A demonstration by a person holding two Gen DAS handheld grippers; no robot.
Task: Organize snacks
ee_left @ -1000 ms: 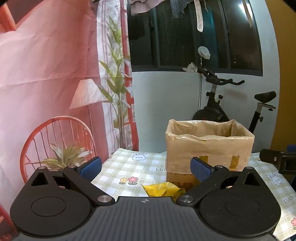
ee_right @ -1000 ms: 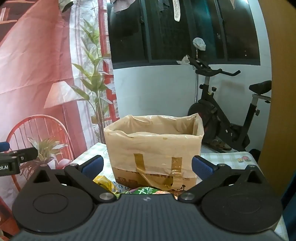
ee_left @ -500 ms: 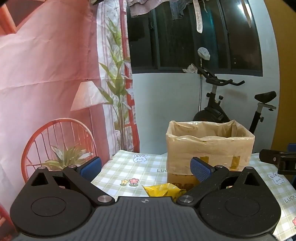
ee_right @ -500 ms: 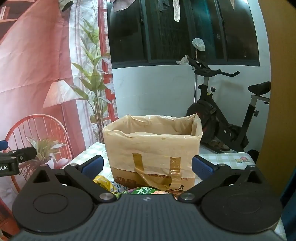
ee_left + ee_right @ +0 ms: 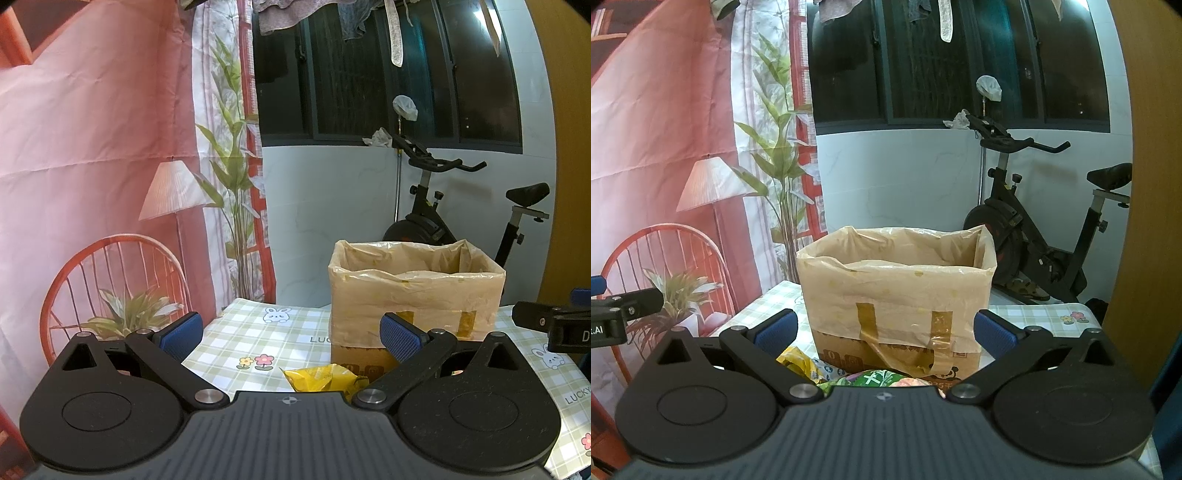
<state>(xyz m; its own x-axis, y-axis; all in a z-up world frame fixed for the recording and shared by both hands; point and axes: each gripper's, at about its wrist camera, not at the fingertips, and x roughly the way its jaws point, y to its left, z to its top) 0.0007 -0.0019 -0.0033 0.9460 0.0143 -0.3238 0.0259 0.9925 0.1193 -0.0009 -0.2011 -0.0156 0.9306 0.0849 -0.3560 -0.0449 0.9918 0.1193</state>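
Left hand-held gripper (image 5: 291, 334) wide open with nothing between its blue pads (image 5: 400, 336), up over the checked bench (image 5: 258, 339), yellow snack bag (image 5: 323, 376) lying just under it and close in front of the cardboard box (image 5: 413, 295) lined with a brown plastic bag. Right hand-held gripper (image 5: 885, 334) wide open too and holding nothing, facing the same box (image 5: 897, 295), with a yellow bag (image 5: 798, 363) and a green snack pack (image 5: 877, 378) on the bench near the box's front. Exercise bike (image 5: 1034, 229) standing well behind.
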